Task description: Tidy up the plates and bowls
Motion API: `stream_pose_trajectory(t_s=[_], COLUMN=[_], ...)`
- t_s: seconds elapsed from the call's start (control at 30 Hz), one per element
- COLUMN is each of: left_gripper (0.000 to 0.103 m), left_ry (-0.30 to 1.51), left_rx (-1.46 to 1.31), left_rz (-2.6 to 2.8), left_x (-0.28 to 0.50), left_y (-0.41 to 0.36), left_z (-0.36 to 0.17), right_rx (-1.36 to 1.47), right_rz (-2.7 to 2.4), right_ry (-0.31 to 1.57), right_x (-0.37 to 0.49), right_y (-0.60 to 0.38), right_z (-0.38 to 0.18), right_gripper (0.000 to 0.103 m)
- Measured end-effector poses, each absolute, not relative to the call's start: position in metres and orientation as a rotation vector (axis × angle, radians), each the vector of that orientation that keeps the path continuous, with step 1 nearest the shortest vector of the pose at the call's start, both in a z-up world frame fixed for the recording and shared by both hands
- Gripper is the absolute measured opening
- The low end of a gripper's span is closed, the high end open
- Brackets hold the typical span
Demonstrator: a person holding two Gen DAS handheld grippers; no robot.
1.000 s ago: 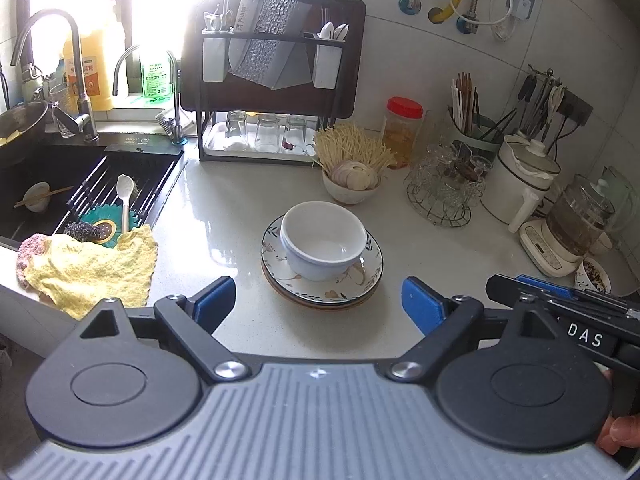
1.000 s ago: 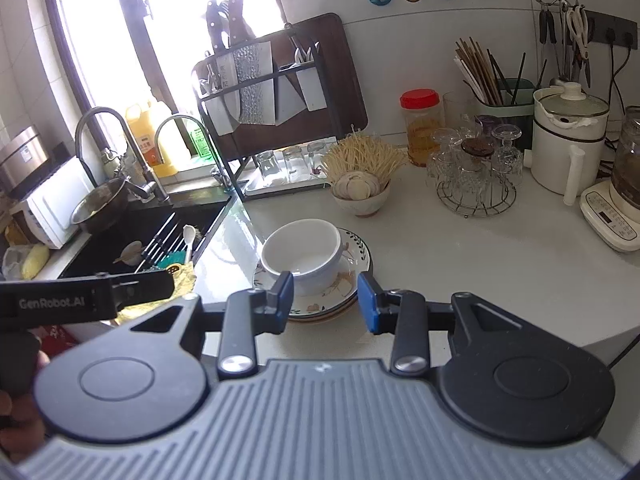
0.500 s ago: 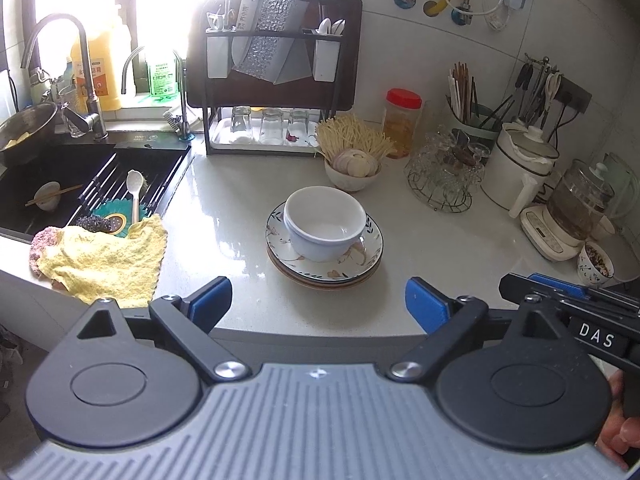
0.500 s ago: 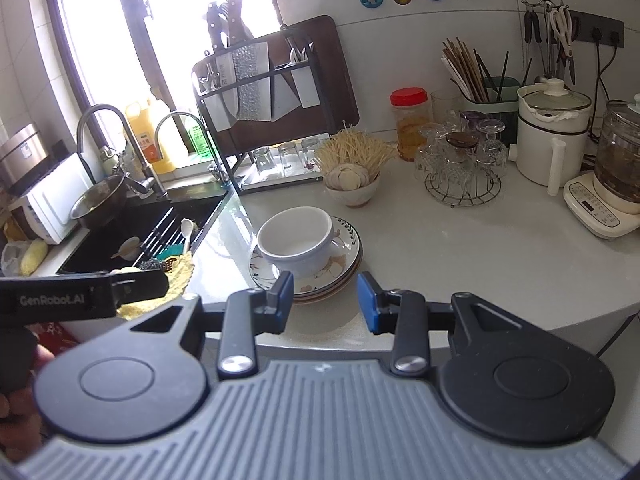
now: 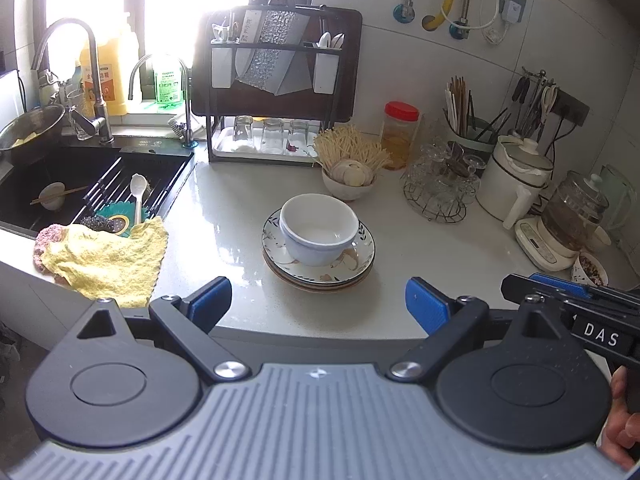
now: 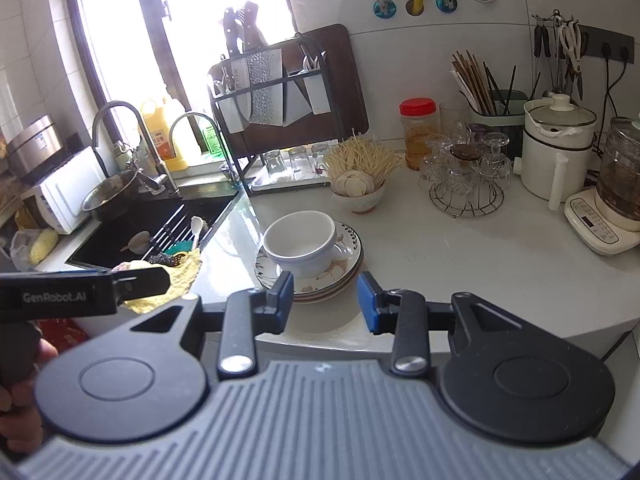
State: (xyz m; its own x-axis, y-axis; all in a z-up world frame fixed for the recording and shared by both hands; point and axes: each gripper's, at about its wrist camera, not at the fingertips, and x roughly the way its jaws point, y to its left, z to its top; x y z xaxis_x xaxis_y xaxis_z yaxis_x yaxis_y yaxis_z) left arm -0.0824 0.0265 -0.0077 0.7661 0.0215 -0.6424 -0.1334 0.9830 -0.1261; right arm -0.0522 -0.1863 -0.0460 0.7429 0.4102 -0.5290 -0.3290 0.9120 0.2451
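Note:
A white bowl (image 5: 319, 229) sits on a stack of leaf-patterned plates (image 5: 362, 258) in the middle of the white counter; both also show in the right wrist view, the bowl (image 6: 301, 242) on the plates (image 6: 347, 265). My left gripper (image 5: 318, 304) is open wide and empty, held back over the counter's front edge. My right gripper (image 6: 325, 300) is open with a narrower gap and empty, just short of the plates' near rim. It shows at the right of the left wrist view (image 5: 568, 300).
A small bowl of enoki mushrooms (image 5: 349, 168) stands behind the plates. A knife and glass rack (image 5: 276, 92), a red-lidded jar (image 5: 400, 134), a glass stand (image 5: 438, 188) and kettles (image 5: 516, 178) line the back. A sink (image 5: 80, 188) and yellow cloth (image 5: 108, 258) lie left.
Both grippers have drawn back from the counter and risen a little, so the bowl and plates look smaller and farther. Neither jaw opening has changed. The dishes have not moved.

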Motion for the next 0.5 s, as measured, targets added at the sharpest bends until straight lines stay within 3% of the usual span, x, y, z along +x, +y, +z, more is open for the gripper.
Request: stream_pose_trajectory(t_s=[0.5], left_gripper=[0.097], left_ry=[0.638], left_rx=[-0.146], left_rz=[0.072], left_x=[-0.104], left_y=[0.015], left_z=[-0.008], right_rx=[0.155], right_rz=[0.41], right_ry=[0.564], right_x=[-0.064], right_y=[-0.19], right_z=[-0.049], right_gripper=[0.038])
